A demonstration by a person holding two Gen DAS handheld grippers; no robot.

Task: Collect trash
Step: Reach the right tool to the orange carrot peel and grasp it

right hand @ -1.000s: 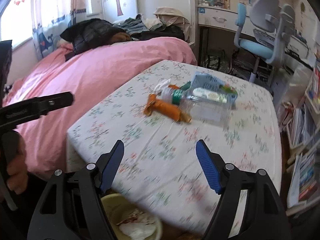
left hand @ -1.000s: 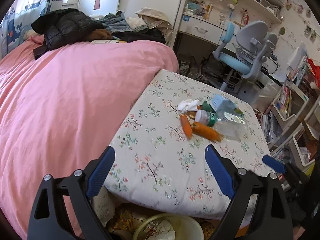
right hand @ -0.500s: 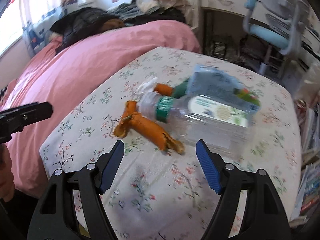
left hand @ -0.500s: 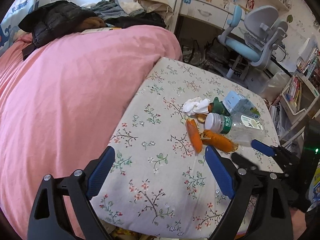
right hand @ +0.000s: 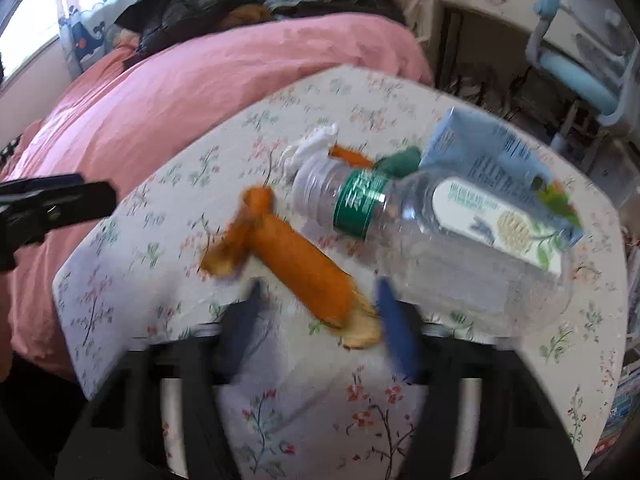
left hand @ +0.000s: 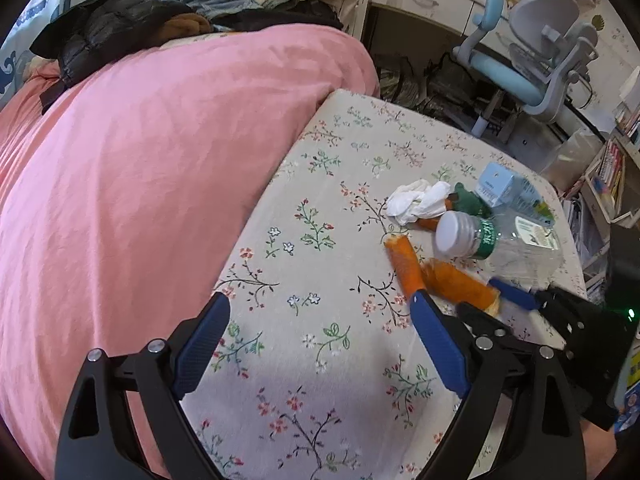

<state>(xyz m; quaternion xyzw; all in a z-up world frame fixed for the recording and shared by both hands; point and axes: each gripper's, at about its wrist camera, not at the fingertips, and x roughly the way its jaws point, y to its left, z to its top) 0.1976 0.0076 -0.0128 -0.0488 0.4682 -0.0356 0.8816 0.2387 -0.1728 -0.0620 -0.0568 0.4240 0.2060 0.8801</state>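
Observation:
Trash lies on a floral-cloth table (left hand: 320, 280): orange peel pieces (left hand: 456, 280) (right hand: 300, 264), a clear plastic bottle (left hand: 500, 240) (right hand: 420, 232) on its side, a crumpled white tissue (left hand: 416, 200) (right hand: 312, 144), a light blue carton (left hand: 504, 188) (right hand: 488, 148) and a dark green scrap (left hand: 468, 200). My left gripper (left hand: 320, 308) is open and empty above the cloth, left of the trash. My right gripper (right hand: 320, 300) (left hand: 500, 304) is open, its blurred fingers either side of the near end of the long orange peel.
A pink bed (left hand: 140, 160) with dark clothes (left hand: 112, 28) borders the table on the left. A blue-grey desk chair (left hand: 532, 60) and desk stand behind. Bookshelves (left hand: 608, 184) are at the right.
Both grippers have moved forward over the table toward the trash. The right gripper has closed in on the orange peel, and its jaws are narrower than before. The bin below has left view.

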